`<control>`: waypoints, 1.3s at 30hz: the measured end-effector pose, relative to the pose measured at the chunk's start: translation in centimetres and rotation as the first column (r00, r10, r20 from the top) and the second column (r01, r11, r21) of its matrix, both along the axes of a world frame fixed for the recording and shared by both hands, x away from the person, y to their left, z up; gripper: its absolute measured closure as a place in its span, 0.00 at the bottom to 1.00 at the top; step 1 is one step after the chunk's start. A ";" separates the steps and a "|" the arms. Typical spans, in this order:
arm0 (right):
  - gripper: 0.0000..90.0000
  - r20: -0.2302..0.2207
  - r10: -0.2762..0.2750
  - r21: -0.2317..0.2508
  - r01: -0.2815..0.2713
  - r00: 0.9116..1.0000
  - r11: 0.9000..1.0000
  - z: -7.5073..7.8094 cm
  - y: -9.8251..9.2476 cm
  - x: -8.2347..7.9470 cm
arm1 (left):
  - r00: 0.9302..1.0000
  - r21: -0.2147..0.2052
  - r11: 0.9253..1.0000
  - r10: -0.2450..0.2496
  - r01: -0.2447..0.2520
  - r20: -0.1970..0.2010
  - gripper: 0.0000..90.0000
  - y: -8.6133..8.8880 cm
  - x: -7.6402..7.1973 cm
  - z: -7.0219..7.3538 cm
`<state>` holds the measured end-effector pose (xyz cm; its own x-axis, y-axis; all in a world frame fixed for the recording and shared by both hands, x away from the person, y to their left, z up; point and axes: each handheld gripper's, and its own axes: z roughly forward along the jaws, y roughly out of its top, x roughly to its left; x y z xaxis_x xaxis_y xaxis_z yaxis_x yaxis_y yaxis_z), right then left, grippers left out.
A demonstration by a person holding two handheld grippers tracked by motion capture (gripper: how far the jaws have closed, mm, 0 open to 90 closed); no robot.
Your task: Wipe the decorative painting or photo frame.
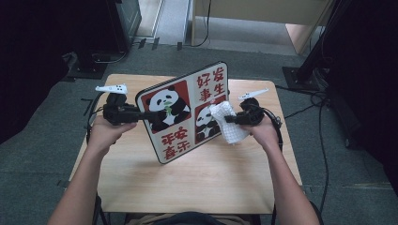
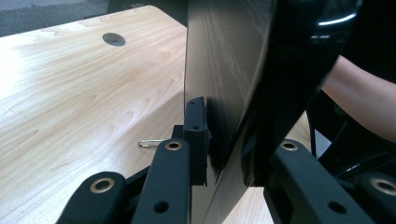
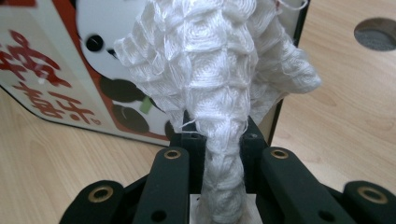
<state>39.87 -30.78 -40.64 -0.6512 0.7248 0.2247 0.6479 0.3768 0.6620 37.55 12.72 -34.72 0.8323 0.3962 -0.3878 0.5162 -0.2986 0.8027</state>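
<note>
**Panda board held on edge, white cloth pressed to its face**

From the high view, the person stands the panda board (image 1: 184, 111) tilted on its lower edge near the middle of the wooden table (image 1: 211, 178), its printed face with red characters turned towards them. The left gripper (image 1: 141, 114) comes in from the left and is clamped on the board's left edge. The right gripper (image 1: 228, 118) comes in from the right, clenched on a white cloth (image 1: 227, 123), and that cloth lies against the lower right panda panel. Both forearms reach in from the near side.

In the left gripper view, the two black jaws sit either side of the board (image 2: 224, 70), seen edge-on, with one pad (image 2: 196, 135) flat against its dark back. The pale table (image 2: 70, 102) stretches off to the left, a round hole (image 2: 114, 39) near its far edge, and an arm shows beyond the board on the right.

In the right gripper view, the jaws are squeezed tight on a twisted neck of the waffle-textured cloth (image 3: 210, 74), which bunches out above them and touches the board (image 3: 51, 84) just behind. A panda's face and red lettering show to the left, bare table (image 3: 345, 116) to the right
</note>
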 end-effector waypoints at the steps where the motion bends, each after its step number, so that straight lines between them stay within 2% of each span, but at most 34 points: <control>1: 0.88 0.003 0.003 -0.001 -0.003 1.000 1.000 0.3 0.1 0.0 | 1.000 0.000 1.000 -0.001 0.001 -0.001 0.85 0.0 0.0 0.0; 15: 0.88 0.050 0.028 0.000 -0.028 0.998 1.000 4.2 1.5 -0.4 | 1.000 0.003 1.000 -0.003 0.003 -0.005 0.85 0.0 0.0 0.1; 18: 0.88 0.051 0.038 0.019 -0.039 0.998 0.999 5.6 1.7 -0.2 | 1.000 0.004 1.000 -0.003 0.003 -0.007 0.85 0.0 0.0 0.1; 24: 0.88 0.092 0.029 0.007 -0.030 0.995 1.000 8.9 2.3 0.3 | 1.000 0.004 1.000 -0.002 0.002 -0.007 0.85 0.0 0.0 0.1; 32: 0.88 0.120 0.054 -0.010 -0.053 0.991 0.999 13.1 3.9 1.1 | 1.000 0.003 1.000 -0.002 0.002 -0.009 0.85 0.0 0.0 0.1; 39: 0.88 0.146 0.057 -0.001 -0.057 0.988 0.998 15.4 4.8 1.3 | 1.000 0.003 1.000 -0.004 0.004 -0.007 0.85 0.0 0.0 0.0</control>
